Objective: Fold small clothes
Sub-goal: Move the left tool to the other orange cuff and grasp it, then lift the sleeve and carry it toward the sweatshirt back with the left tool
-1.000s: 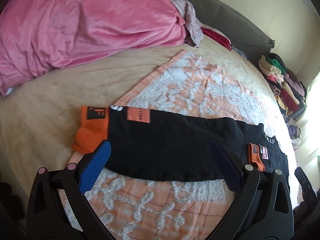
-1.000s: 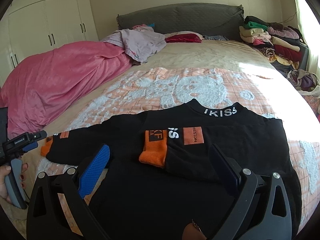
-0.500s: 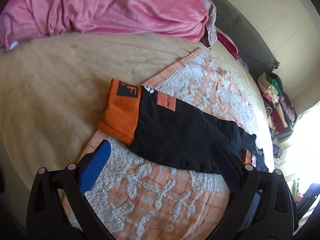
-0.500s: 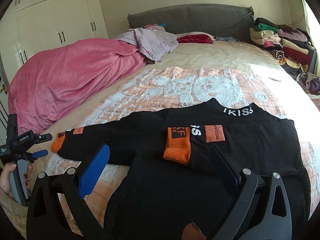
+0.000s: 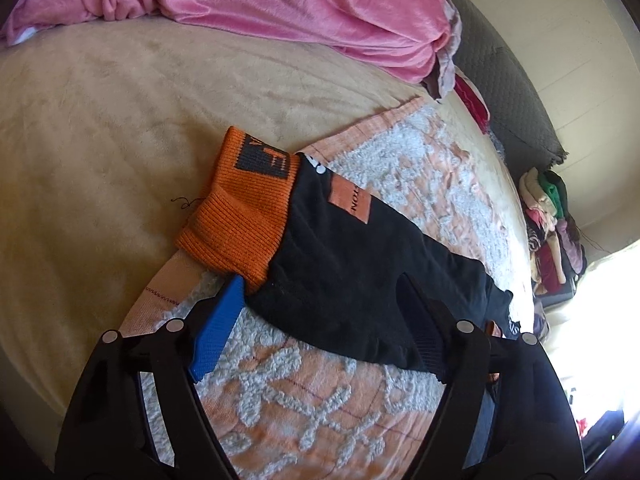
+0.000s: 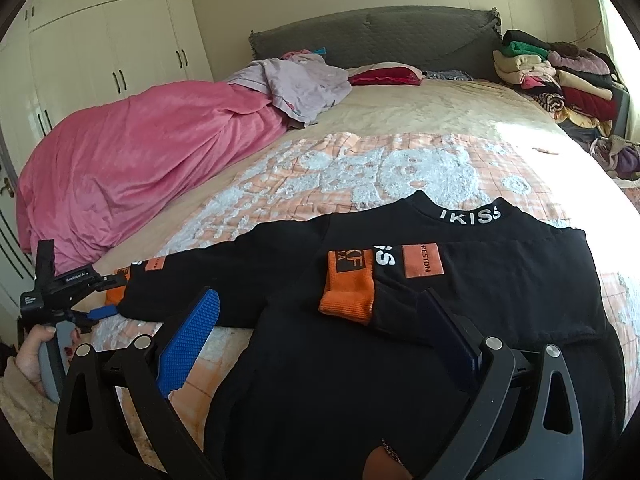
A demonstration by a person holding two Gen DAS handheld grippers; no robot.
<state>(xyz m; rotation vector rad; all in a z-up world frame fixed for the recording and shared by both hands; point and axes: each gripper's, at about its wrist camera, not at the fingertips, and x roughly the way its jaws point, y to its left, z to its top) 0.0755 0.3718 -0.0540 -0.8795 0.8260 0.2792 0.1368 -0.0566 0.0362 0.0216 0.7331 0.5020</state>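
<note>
A black sweater point(image 6: 400, 360) with orange cuffs lies flat on an orange-and-white blanket point(image 6: 380, 168). One sleeve is folded across the chest, its cuff point(image 6: 348, 288) near the middle. The other sleeve point(image 5: 360, 272) stretches out sideways and ends in an orange cuff point(image 5: 244, 216). My left gripper point(image 5: 320, 284) straddles this sleeve just behind the cuff. Its jaws are closing, and the blue pad point(image 5: 218, 328) touches the cuff's edge. In the right wrist view the left gripper point(image 6: 102, 312) is at the far left, held by a hand point(image 6: 32, 352). My right gripper point(image 6: 320, 296) hovers open over the sweater's front.
A pink duvet point(image 6: 132, 168) is heaped along the bed's left side. Stacked folded clothes point(image 6: 560, 76) sit at the back right by the grey headboard point(image 6: 380, 36). White wardrobes point(image 6: 108, 40) stand beyond the bed on the left.
My left gripper has come down and closer to the cuff end of the outstretched sleeve, rolling as it went, and its jaws have narrowed. The right gripper has hardly moved.
</note>
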